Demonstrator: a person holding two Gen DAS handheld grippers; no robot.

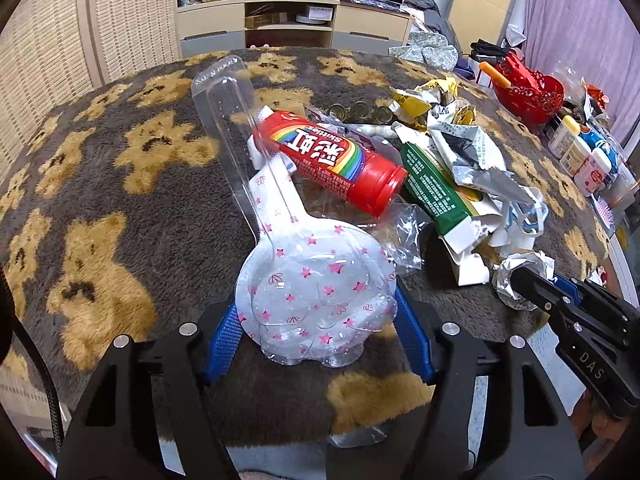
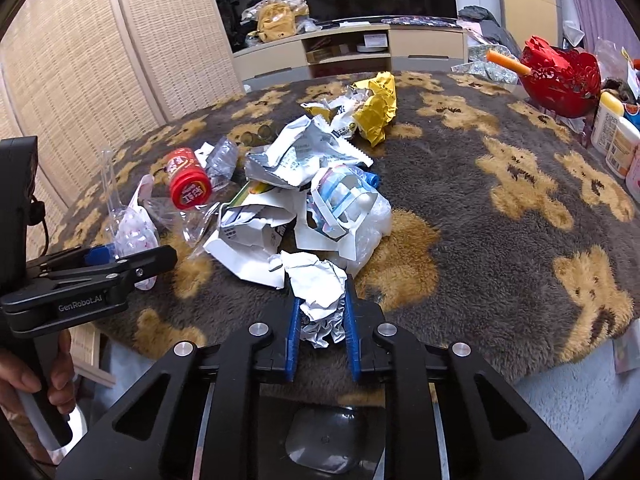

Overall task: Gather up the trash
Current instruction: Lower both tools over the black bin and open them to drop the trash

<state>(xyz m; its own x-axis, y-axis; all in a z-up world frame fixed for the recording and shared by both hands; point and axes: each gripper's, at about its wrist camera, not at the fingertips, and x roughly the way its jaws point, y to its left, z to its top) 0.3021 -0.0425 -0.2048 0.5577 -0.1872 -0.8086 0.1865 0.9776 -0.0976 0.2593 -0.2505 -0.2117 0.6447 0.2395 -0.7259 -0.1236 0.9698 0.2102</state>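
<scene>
My left gripper (image 1: 316,316) is shut on a clear plastic blister pack with pink stars (image 1: 316,296), whose long clear neck (image 1: 236,128) points away over the table. A red Skittles tube (image 1: 332,162) lies just behind it. My right gripper (image 2: 320,312) is shut on a crumpled white paper ball (image 2: 318,292) at the near edge of the trash pile. The same paper ball (image 1: 516,276) shows in the left wrist view, held by the right gripper (image 1: 524,284). The left gripper (image 2: 132,256) with the blister pack (image 2: 134,228) shows at the left of the right wrist view.
A pile of torn wrappers (image 2: 296,160), a green box (image 1: 436,184) and a yellow bag (image 2: 376,112) sits mid-table on the bear-patterned plush cover (image 2: 500,216). A red bowl (image 2: 560,76) and bottles (image 2: 616,136) stand at the right edge. A TV cabinet (image 2: 348,48) is behind.
</scene>
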